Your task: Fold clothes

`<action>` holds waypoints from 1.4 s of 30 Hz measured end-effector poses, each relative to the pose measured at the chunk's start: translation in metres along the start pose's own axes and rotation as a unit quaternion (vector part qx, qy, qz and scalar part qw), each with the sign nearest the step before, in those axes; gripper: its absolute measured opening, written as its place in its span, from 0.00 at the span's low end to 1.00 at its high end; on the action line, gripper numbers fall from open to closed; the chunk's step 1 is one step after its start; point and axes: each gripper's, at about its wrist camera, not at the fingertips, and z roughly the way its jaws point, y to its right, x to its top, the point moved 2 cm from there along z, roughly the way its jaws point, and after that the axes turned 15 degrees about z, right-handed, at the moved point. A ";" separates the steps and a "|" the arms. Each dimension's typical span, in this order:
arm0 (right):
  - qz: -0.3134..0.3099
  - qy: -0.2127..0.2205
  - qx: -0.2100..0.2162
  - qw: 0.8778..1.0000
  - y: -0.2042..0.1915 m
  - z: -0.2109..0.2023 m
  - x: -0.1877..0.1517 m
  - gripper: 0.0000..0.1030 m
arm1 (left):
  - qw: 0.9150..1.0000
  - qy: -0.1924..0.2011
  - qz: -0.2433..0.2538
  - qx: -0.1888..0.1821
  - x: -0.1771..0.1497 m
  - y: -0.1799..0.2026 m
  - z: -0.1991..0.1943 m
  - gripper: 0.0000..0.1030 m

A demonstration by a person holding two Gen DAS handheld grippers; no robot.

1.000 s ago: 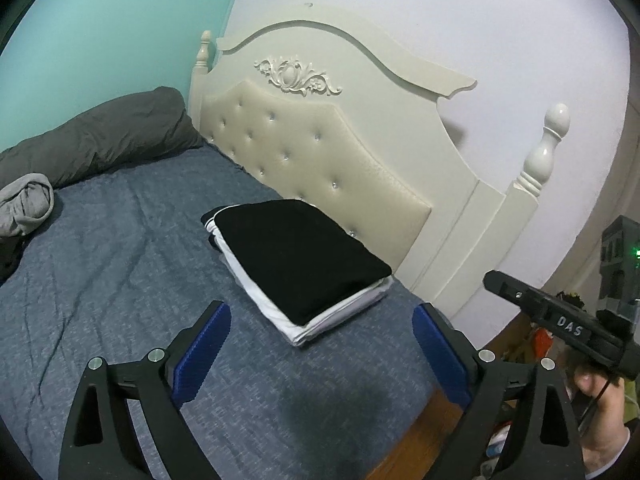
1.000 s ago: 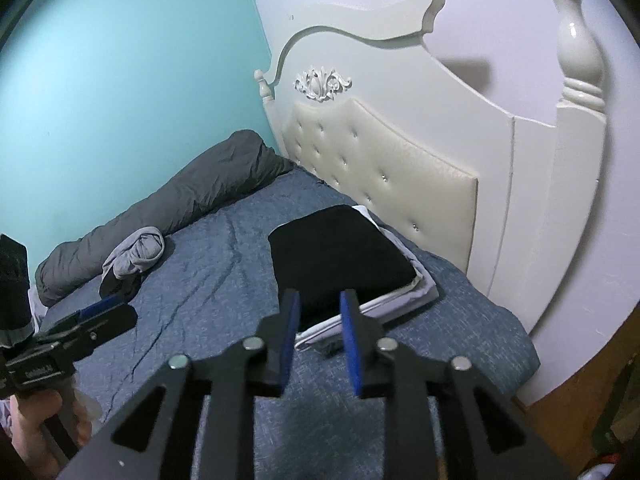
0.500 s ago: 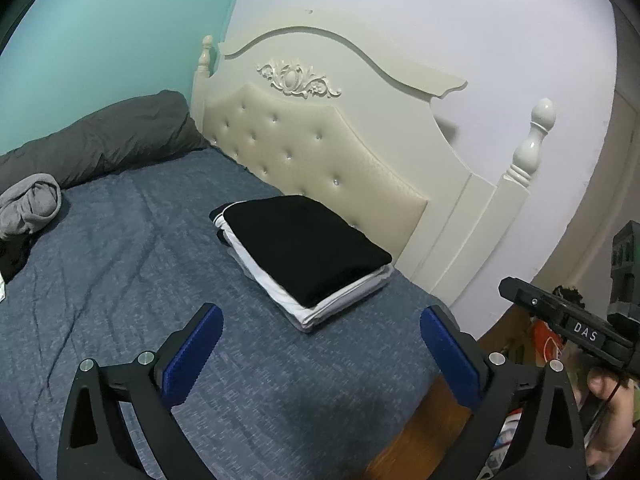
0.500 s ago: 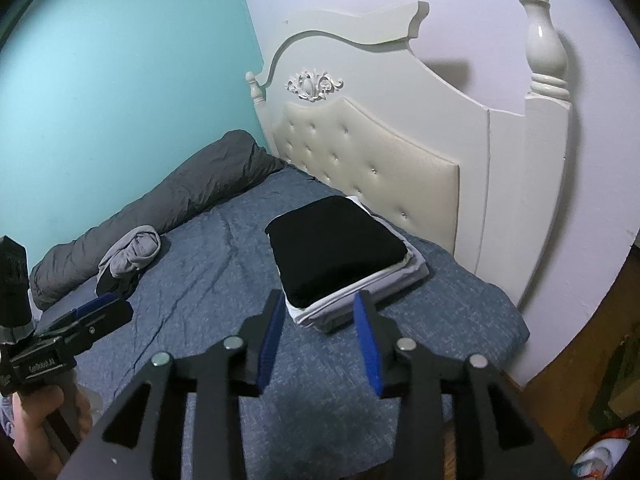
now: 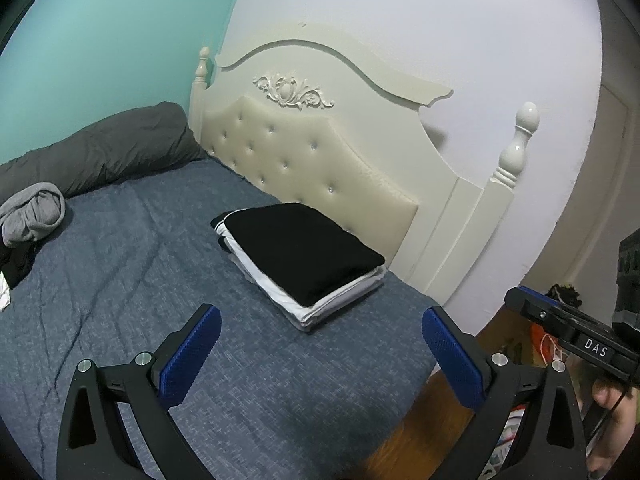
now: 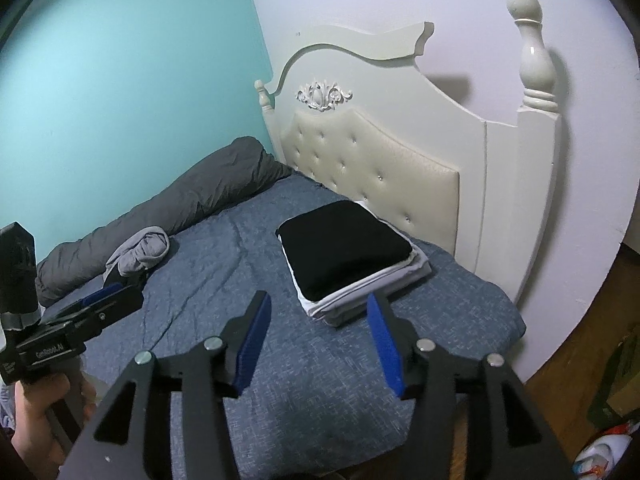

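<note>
Folded clothes [image 5: 300, 256] lie stacked on the bed [image 5: 120, 280] beside the headboard [image 5: 320, 160], ahead of both tongs. Left tongs [image 5: 320, 354] stand wide apart, empty; right tongs [image 6: 318, 340] have just been opening, empty too.

folded stack [image 5: 304, 258] | black atop white | flat on bed, near headboard

Cream headboard [image 5: 320, 160], teal wall [image 5: 100, 40]
</note>
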 end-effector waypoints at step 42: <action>-0.013 0.029 -0.020 0.999 -0.025 -0.044 -0.050 0.77 | 0.999 0.000 0.020 0.028 -0.036 -0.004 -0.051 1.00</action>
